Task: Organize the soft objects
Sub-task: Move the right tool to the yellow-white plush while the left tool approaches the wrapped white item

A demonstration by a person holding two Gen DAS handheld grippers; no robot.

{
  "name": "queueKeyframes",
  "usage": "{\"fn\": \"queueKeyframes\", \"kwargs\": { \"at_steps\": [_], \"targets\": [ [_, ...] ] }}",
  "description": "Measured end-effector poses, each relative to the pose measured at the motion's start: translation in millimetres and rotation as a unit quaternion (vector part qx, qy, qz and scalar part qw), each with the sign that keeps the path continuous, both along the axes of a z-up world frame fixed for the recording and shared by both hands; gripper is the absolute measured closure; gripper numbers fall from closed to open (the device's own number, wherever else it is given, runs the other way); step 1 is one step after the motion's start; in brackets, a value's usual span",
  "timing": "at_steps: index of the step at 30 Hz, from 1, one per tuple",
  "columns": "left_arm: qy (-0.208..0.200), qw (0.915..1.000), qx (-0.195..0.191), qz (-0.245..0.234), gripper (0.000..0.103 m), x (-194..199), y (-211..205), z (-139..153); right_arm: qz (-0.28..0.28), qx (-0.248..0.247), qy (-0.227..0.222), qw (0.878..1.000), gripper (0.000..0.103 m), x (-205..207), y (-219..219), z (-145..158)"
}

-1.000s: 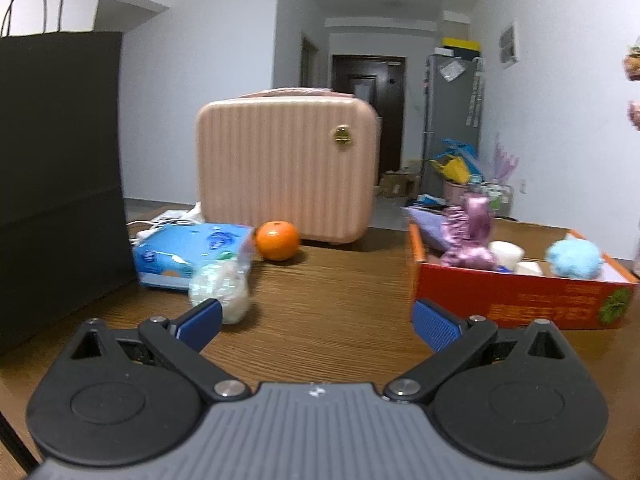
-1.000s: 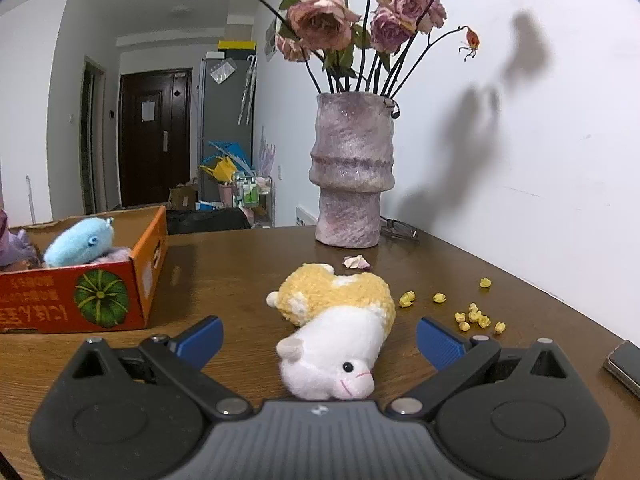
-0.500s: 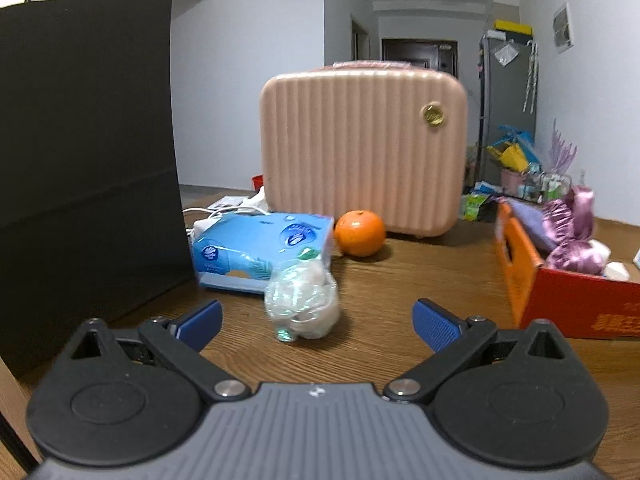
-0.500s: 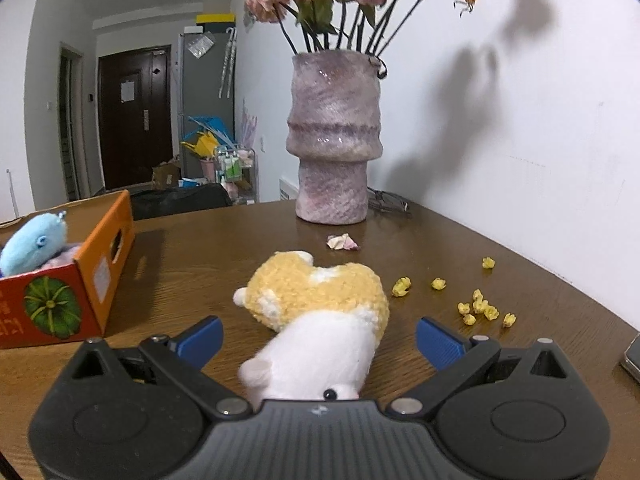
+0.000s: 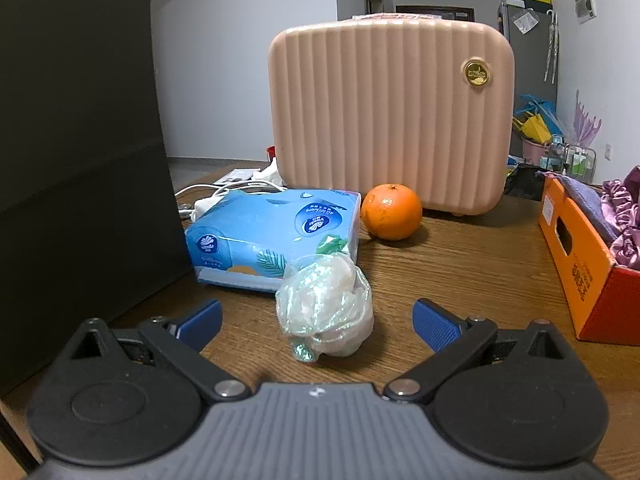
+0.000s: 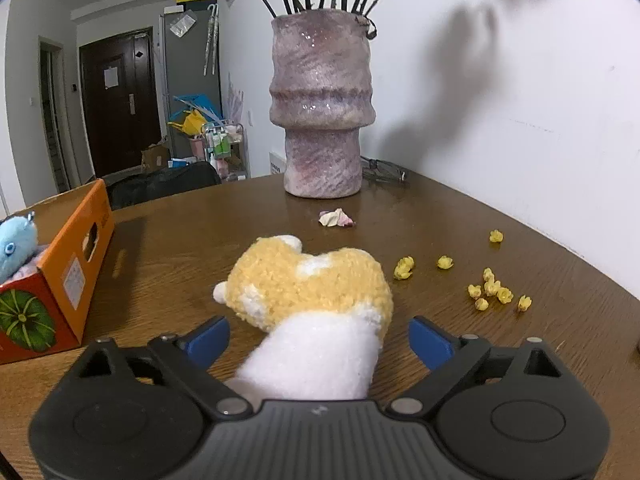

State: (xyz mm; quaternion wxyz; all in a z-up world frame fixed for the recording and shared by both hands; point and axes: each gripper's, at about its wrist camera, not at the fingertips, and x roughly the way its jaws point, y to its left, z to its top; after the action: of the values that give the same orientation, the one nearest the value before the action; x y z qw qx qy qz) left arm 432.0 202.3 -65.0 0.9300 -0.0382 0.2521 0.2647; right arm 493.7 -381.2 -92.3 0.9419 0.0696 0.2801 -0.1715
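The right claw (image 6: 319, 339) is straddling the plush toy (image 6: 310, 312) on the brown surface (image 6: 440, 216), and its blue pads are closing in, though neither pad is pressing the fur yet. The toy is lying on its side, white end tucked right under the claw body, yellow end stretching ahead towards the vase (image 6: 322, 106). So its long axis is running almost straight along the claw's pointing line, tilted a little to the left. It looks light, fluffy and squashy; a pinch across the thick white-and-yellow middle should be holding best, since the fur will be giving way before it grips.

Over on the other side, the left claw (image 5: 317, 322) is standing spread wide, nothing pinched. A crinkled shiny bundle (image 5: 325, 309) is sitting between its pads, touching neither. It looks feather-light and slippery, more round than long, so any squeeze through its fat middle should be working. Just beyond it is the blue tissue pack (image 5: 276, 236), the orange (image 5: 391, 211) further ahead. The orange box (image 5: 576, 256) is waiting off to the right.
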Motion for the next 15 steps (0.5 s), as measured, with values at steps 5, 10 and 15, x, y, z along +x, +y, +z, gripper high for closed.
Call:
{"fn": "queueKeyframes", "kwargs": {
  "at_steps": [5,10,15],
  "targets": [
    [0.002,1.0000,0.003,-0.006,0.000,8,1,-2,-0.003,0.003,0.004,1.000,0.009,1,-1,-1],
    [0.017,0.9997,-0.003,-0.015,0.025,16,2,-5,-0.002,0.001,0.003,1.000,0.009,1,0,-1],
    [0.037,0.9990,-0.023,-0.013,0.059,21,8,-9,-0.003,0.002,0.002,1.000,0.009,0,0,0]
  ]
}}
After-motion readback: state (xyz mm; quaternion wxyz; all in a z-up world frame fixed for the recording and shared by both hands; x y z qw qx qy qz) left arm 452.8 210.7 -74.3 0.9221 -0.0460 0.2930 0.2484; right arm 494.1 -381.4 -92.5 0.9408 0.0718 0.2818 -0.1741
